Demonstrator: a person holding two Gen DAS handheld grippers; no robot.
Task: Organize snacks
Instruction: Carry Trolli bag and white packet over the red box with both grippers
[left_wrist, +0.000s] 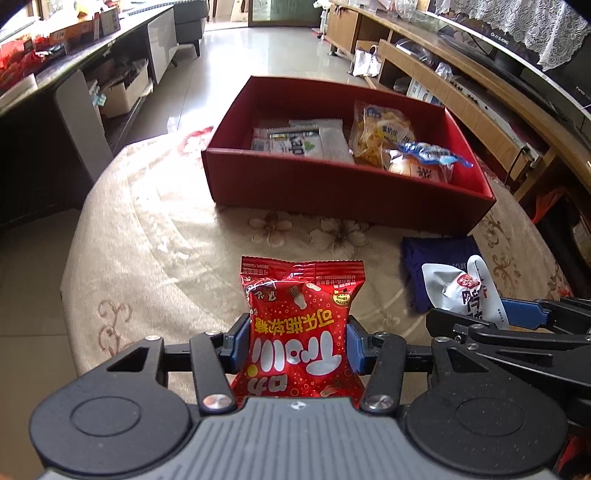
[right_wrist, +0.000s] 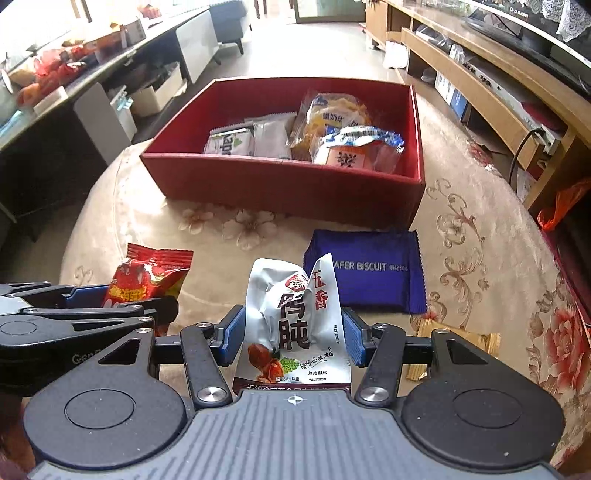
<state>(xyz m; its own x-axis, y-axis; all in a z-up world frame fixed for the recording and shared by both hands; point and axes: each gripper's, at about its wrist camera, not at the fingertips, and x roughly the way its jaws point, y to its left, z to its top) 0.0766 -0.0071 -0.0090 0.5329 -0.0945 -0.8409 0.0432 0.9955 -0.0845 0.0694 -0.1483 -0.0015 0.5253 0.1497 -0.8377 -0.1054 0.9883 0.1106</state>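
Note:
My left gripper (left_wrist: 297, 343) is shut on a red candy bag (left_wrist: 301, 325), held above the round table. My right gripper (right_wrist: 293, 332) is shut on a silver-white snack pouch (right_wrist: 295, 314); it also shows in the left wrist view (left_wrist: 467, 291). The red candy bag shows at the left of the right wrist view (right_wrist: 147, 277). A red box (left_wrist: 343, 192) stands at the table's far side and holds several snack packets (right_wrist: 314, 129). A blue wafer biscuit pack (right_wrist: 373, 273) lies on the table before the box.
The round table has a beige floral cloth (left_wrist: 166, 229). A yellowish packet (right_wrist: 454, 343) lies under my right gripper's right side. A dark side table (left_wrist: 55, 81) with goods stands left; a wooden TV bench (left_wrist: 461, 85) runs along the right.

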